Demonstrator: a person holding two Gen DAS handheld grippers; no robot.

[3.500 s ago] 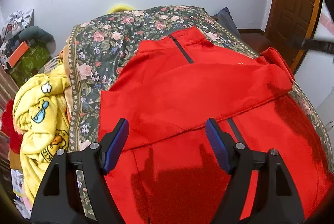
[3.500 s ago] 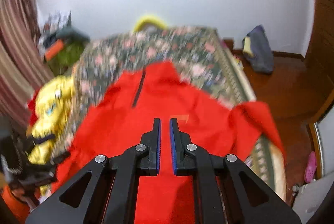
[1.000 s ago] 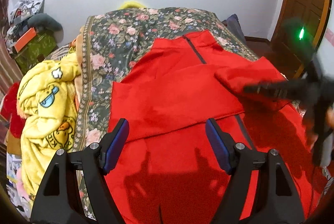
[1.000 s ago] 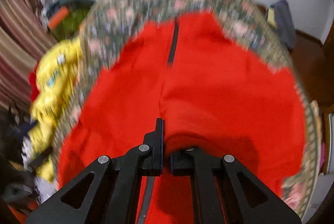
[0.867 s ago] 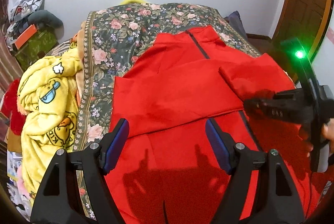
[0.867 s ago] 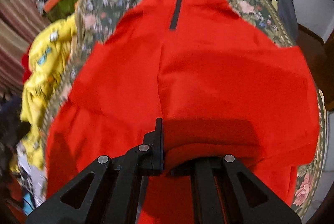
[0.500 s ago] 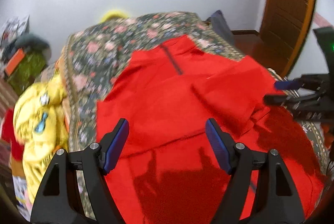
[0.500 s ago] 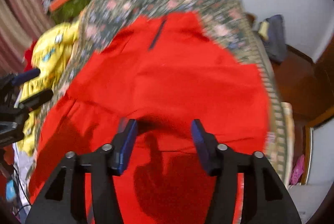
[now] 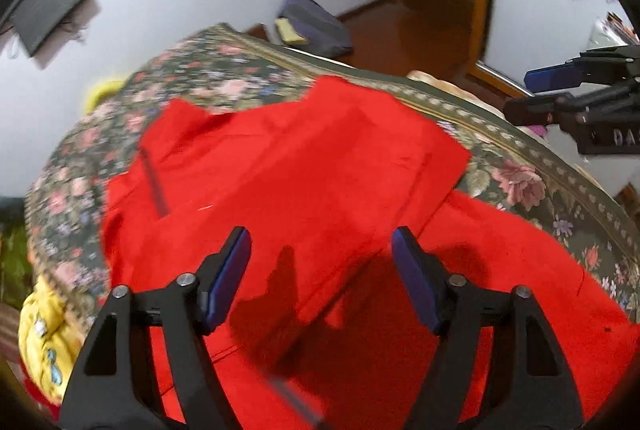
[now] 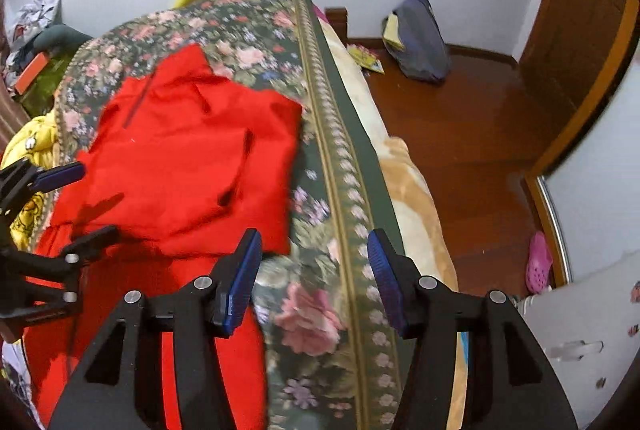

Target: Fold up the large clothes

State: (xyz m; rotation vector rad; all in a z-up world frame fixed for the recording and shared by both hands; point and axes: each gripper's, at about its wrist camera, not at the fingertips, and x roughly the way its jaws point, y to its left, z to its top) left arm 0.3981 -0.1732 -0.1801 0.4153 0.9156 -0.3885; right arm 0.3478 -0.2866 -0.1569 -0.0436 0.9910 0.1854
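The red garment (image 9: 304, 165) lies on the bed (image 10: 344, 189). The left gripper (image 9: 320, 270) is closing on nothing; the right gripper (image 10: 314, 270) stands apart, empty.

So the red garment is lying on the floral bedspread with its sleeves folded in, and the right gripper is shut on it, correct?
Not quite: in the right wrist view the right gripper is open, holding nothing. The red garment does lie on the floral bedspread, sleeves folded in.

Both wrist cameras look steeply down, close above the bed (image 9: 520, 165), sharing the red garment (image 9: 304, 165) (left view tilted).
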